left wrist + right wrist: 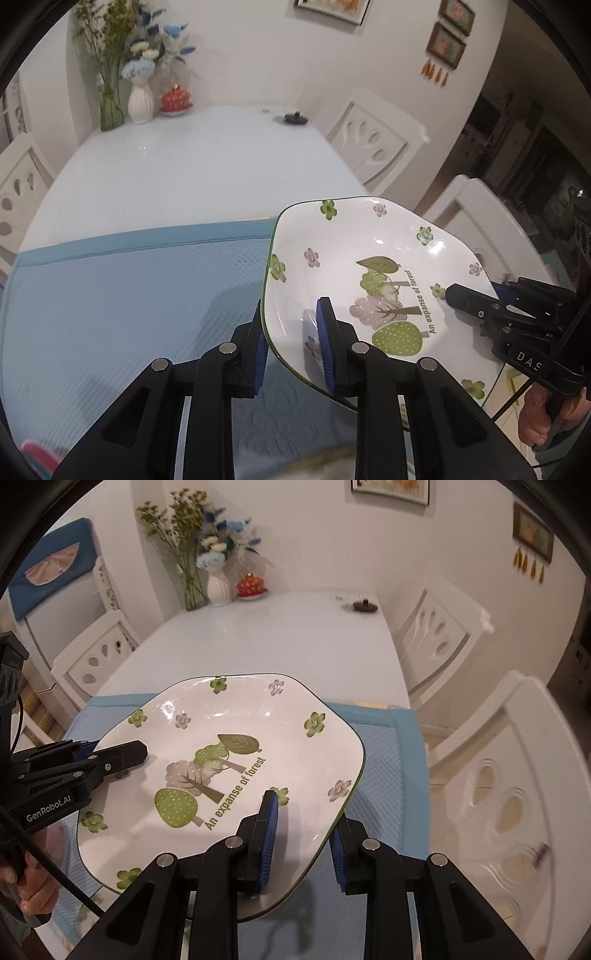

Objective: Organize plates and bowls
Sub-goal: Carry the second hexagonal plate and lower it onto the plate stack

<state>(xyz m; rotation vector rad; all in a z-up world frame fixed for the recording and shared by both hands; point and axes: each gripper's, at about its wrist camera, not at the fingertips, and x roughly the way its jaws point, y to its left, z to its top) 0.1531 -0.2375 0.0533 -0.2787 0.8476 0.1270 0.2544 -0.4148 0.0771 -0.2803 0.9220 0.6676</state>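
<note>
A white square plate (354, 258) with green flowers, trees and the words "An expanse of forest" is held in the air above a blue mat (129, 295). My left gripper (291, 343) is shut on the plate's left rim, one pad above and one below. My right gripper (304, 834) is shut on the opposite rim of the same plate (236, 738). Each gripper shows in the other's view: the right one (476, 301) and the left one (118, 757). Something lies below the plate at the bottom edge, mostly hidden.
The blue mat (388, 746) covers the near end of a white table (192, 162). At the far end stand a glass vase (110, 99), a white vase (140, 99), a red lidded pot (175, 99) and a small dark object (293, 118). White chairs (373, 140) stand around the table.
</note>
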